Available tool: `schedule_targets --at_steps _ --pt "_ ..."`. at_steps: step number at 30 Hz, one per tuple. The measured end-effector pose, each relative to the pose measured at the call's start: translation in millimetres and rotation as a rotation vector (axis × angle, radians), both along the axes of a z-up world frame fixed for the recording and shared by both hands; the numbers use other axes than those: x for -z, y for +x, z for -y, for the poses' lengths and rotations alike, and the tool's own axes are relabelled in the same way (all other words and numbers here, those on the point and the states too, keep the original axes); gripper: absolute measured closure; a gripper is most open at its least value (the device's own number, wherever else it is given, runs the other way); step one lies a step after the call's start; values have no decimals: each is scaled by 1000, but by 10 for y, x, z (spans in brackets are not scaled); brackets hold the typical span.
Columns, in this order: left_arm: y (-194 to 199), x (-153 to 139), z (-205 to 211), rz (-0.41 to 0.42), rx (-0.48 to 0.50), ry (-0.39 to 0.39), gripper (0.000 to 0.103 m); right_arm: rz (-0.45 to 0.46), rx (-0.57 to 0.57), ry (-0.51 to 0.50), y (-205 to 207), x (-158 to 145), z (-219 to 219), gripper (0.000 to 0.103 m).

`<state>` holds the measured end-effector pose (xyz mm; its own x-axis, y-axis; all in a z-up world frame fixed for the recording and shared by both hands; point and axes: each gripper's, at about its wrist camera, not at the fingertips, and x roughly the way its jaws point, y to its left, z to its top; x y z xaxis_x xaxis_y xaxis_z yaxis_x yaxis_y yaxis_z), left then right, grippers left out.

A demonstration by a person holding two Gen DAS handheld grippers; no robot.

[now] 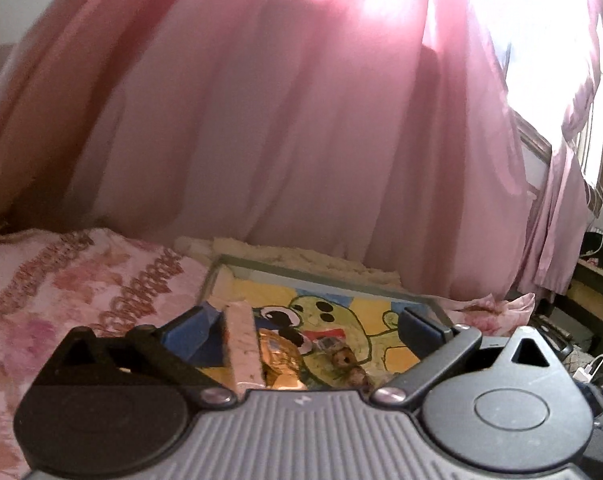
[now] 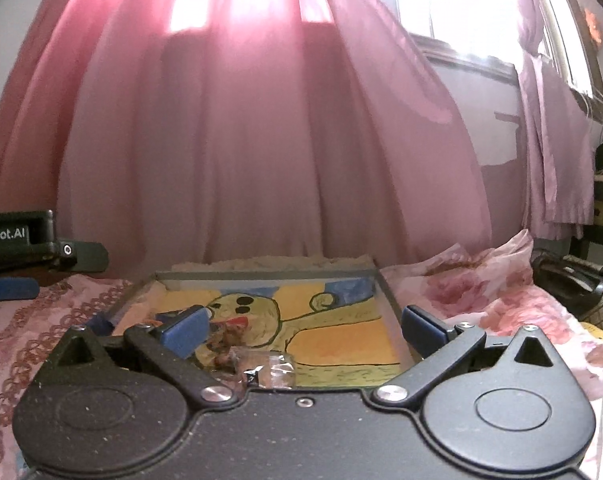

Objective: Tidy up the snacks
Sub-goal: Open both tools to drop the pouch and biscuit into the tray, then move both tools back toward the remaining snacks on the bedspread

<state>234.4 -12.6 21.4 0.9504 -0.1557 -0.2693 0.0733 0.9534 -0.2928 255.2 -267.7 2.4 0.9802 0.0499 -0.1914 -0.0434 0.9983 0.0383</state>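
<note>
Pink curtain (image 2: pixel 261 140) behind painted tray (image 2: pixel 385 292).

a: where does the tray (image 2: pixel 385 300) sit?
b: on the bedspread (image 2: pixel 501 312), with the curtain (image 2: pixel 261 140) hanging behind it.
a: and in it?
b: wrapped snacks (image 2: pixel 267 370) lie at its near end, between the right gripper's (image 2: pixel 303 326) spread fingers. seen from the left wrist, a flat box (image 1: pixel 243 344) stands on edge beside the left gripper's (image 1: pixel 315 330) left finger, snacks just right of it.
a: anything further off?
b: a window (image 2: pixel 481 12) behind the curtain, up right.
</note>
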Motion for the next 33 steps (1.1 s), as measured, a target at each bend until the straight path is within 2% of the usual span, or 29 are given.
schedule_targets --at_steps 7,18,27,33 --pt "-433 -50 -36 14 -24 58 1 10 -12 5 -450 -98 13 1" --pt "-936 15 -179 -57 -62 105 1 -19 -37 -9 -1025 -108 -25 1" --pt "-1255 90 -350 -169 -93 187 1 -90 -54 -18 -1351 -50 -28 1" --pt "-1398 164 -410 -271 -126 293 1 -166 -90 -24 -1501 37 -102 1"
